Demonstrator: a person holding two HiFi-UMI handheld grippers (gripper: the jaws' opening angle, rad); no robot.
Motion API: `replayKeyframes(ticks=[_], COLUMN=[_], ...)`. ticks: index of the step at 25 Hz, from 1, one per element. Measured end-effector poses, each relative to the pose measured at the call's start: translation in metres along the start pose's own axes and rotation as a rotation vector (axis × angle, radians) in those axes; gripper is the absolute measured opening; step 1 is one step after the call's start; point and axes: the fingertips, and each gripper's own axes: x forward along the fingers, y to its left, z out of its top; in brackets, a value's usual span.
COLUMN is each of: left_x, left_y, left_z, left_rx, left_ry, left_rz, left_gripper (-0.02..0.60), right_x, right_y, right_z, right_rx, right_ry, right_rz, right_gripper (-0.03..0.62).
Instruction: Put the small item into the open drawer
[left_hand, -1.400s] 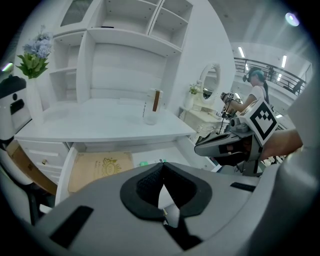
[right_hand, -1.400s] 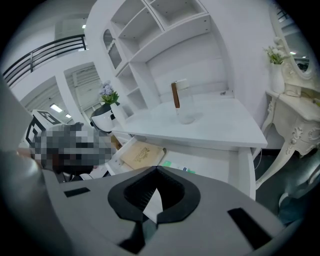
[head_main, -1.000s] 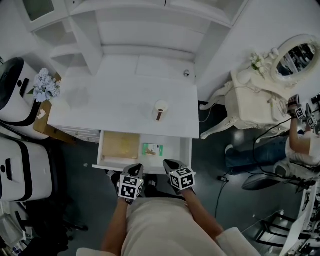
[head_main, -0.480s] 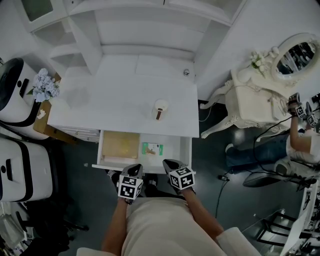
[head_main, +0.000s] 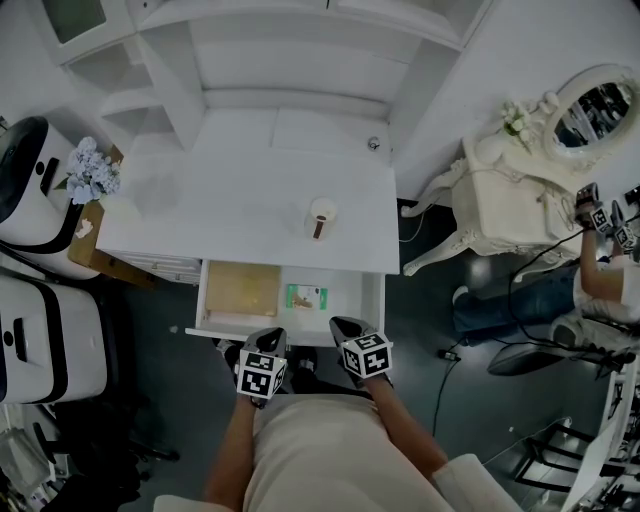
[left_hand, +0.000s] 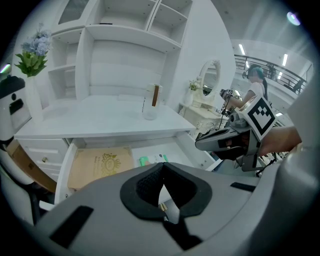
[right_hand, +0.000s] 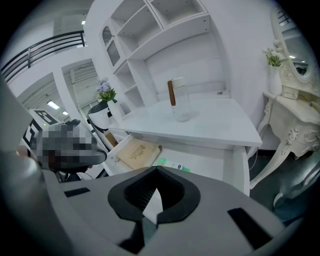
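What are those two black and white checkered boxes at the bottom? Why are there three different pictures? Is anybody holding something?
Those boxes are stuck on two grabbing tools. A person holds one in each hand: the left tool and the right tool. The picture from above comes from a camera on the person's head. The other two come from a camera riding on each tool. On the white desk stands a clear cup with a brown stick. The open white drawer holds a flat tan envelope and a small green and white packet. Both tools are closed and hold nothing.
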Motion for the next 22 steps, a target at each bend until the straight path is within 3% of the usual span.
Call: replayKeyframes(ticks=[22], left_x=[-0.0005], left_y=[0.0011], left_z=[-0.0029], left_rx=[-0.006], left_ry=[0.004], left_rz=[0.007], left_gripper=[0.017], right_x=[0.0023], right_y=[0.0016], right_z=[-0.0044], right_rx=[-0.007], right_ry=[0.017], right_rz=[0.011], right_gripper=[0.025])
